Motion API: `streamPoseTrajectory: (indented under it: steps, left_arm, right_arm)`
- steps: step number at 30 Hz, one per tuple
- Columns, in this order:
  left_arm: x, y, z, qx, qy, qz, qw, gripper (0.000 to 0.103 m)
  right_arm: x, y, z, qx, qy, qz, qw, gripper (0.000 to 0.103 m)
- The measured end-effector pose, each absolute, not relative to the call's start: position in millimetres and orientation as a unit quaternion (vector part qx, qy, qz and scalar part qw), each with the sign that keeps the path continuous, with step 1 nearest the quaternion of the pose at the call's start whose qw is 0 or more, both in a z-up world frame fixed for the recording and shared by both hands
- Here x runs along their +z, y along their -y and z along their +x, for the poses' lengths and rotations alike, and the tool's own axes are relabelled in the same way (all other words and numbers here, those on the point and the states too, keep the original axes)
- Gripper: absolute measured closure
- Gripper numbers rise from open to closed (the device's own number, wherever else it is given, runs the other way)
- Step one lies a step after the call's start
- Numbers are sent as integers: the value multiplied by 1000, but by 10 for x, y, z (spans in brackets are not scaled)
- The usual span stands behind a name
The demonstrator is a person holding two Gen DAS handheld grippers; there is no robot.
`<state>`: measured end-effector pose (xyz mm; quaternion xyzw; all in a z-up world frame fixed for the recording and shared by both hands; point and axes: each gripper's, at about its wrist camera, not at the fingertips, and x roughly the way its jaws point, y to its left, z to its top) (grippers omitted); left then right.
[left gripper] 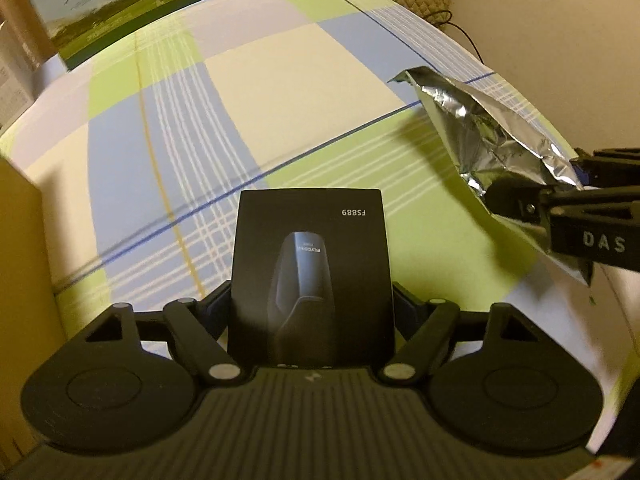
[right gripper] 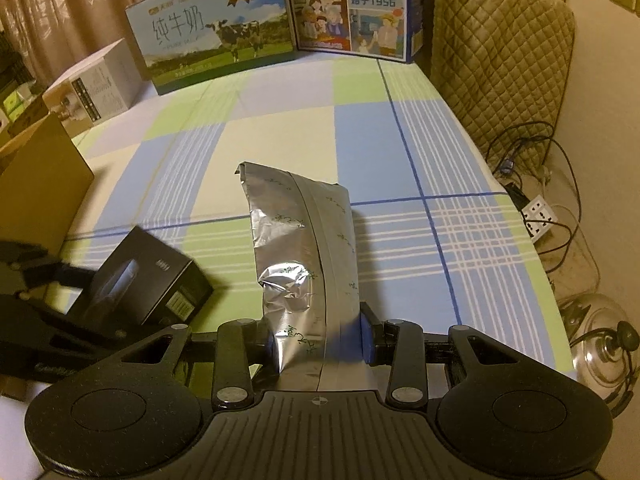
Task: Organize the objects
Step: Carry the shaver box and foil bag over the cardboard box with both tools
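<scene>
A black box (left gripper: 312, 276) marked FS889 sits between the fingers of my left gripper (left gripper: 312, 312), which is shut on it above the checked bed sheet (left gripper: 248, 92). The same box (right gripper: 148, 276) appears at the lower left of the right wrist view, with the left gripper (right gripper: 60, 276) clamped on it. A crinkled silver foil pouch (right gripper: 304, 248) stands up between the fingers of my right gripper (right gripper: 320, 340), which is shut on its lower end. In the left wrist view the pouch (left gripper: 480, 136) and the right gripper (left gripper: 560, 196) enter from the right edge.
Two milk cartons (right gripper: 216, 28) (right gripper: 352, 8) stand at the far end of the bed. A white box (right gripper: 96, 92) and a brown cardboard box (right gripper: 36, 184) lie to the left. On the right are a quilted cover (right gripper: 500, 52), a power strip (right gripper: 540, 216) with cables and a glass lid (right gripper: 600, 340).
</scene>
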<state>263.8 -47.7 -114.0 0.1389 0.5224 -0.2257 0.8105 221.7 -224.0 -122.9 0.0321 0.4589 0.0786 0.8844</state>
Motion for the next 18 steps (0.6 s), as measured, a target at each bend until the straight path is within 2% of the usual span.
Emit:
streamPoseTrajectory:
  steps: [9,18]
  left_arm:
    - [-680,146,2163,-193,-500,60,842,27]
    - [-134,-132,1444,-177,-466,12,867,27]
  right_arm:
    - [-1030,2244,1831,92,-447,77,886,68]
    - [-489,1912,1061,122,-416,64,899,68]
